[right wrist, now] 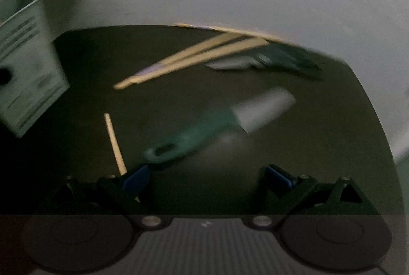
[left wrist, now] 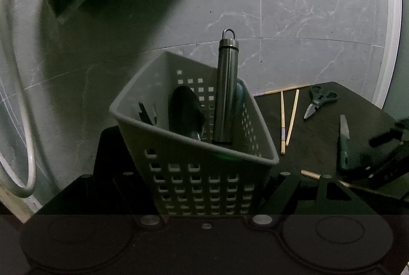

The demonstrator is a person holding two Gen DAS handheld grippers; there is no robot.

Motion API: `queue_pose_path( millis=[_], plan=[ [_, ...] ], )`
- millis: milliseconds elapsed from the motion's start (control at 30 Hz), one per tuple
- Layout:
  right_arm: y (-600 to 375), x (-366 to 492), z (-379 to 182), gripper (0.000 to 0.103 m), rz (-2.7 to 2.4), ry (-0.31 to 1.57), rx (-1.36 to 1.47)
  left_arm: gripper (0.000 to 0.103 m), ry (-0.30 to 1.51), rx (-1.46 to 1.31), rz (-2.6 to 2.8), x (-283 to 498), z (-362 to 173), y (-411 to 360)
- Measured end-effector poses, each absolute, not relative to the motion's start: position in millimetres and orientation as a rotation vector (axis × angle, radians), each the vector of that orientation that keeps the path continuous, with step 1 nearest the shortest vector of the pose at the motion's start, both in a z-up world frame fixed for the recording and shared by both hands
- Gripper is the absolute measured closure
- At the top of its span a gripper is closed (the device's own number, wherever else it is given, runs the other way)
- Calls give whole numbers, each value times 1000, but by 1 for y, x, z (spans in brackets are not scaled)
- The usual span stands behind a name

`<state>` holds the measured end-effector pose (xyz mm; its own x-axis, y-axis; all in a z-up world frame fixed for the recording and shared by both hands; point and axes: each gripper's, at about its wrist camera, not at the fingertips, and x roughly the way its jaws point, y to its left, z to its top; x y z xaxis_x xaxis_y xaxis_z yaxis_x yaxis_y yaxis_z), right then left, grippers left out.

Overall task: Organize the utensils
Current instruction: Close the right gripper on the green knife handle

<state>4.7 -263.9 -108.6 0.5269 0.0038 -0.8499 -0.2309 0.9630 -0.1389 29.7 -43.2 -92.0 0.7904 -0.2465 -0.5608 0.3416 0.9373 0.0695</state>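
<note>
Our left gripper (left wrist: 202, 188) is clamped on the near wall of the grey perforated basket (left wrist: 255, 155), holding it tilted at the left edge of the dark counter (left wrist: 319, 137). Our right gripper (right wrist: 207, 180) hangs over the counter with its blue-padded jaws wide apart and nothing between them; its view is smeared with motion blur.

We judge that we are mid-way through loading: one hand steadies the basket while the other goes for the next loose utensil. The nearest candidate is the green-handled knife (right wrist: 204, 129), lying just beyond the open jaws, with a single chopstick (right wrist: 115, 142) beside the left fingertip. The next move calls for lining the jaws across the knife handle rather than the blade, closing, then carrying it left to the basket.

Inside the basket we count one metal cylinder with a loop cap (left wrist: 226, 88) standing upright, one dark spoon (left wrist: 185, 112), and some dark prongs (left wrist: 145, 112) too dim to identify. On the counter we count one knife, one pair of scissors (left wrist: 319, 101), and four chopsticks: three at the far side (left wrist: 282, 121) and one near.
</note>
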Motion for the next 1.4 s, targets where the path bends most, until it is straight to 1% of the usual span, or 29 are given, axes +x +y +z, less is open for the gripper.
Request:
queue_pose_path(
  millis=[100,300,367,433,600,700,767,800,867,900,933,1000,1067,1267,1400],
  plan=[
    [-260,16,-102,4,219,962,-401,25,577,167,-317,29,-92,-43],
    [-261,20,-96,6,591,962,-831,25,577,165,-313,28,-93,-44],
    [-258,20,-99,11,733,964,-983,25,577,163,-310,28,-93,-44],
    [-252,19,-97,12,844,948,-1064,25,577,163,-309,28,-92,-44],
    [-236,43,-97,13,1079,1061,-1184,25,578,159,-301,27,-92,-44],
    [-227,60,-101,21,1188,1178,-1200,25,578,158,-295,26,-92,-44],
    [-223,69,-102,34,1239,1224,-1204,25,577,158,-290,25,-92,-44],
    [-221,73,-102,37,1258,1242,-1196,25,577,156,-285,24,-92,-44],
    [-219,79,-101,51,1272,1267,-1175,25,576,153,-277,24,-92,-45],
    [-221,86,-100,56,1275,1272,-1165,25,575,151,-273,23,-92,-45],
    [-221,89,-99,65,1273,1277,-1151,25,574,148,-270,23,-92,-45],
    [-224,96,-97,72,1236,1274,-1118,25,574,144,-264,22,-92,-45],
    [-228,107,-96,81,1152,1262,-1056,25,574,142,-260,22,-92,-46],
    [-244,121,-92,84,873,1198,-829,25,575,141,-252,22,-92,-47],
    [-238,108,-93,85,741,1150,-830,25,576,142,-252,22,-92,-47]
  ],
)
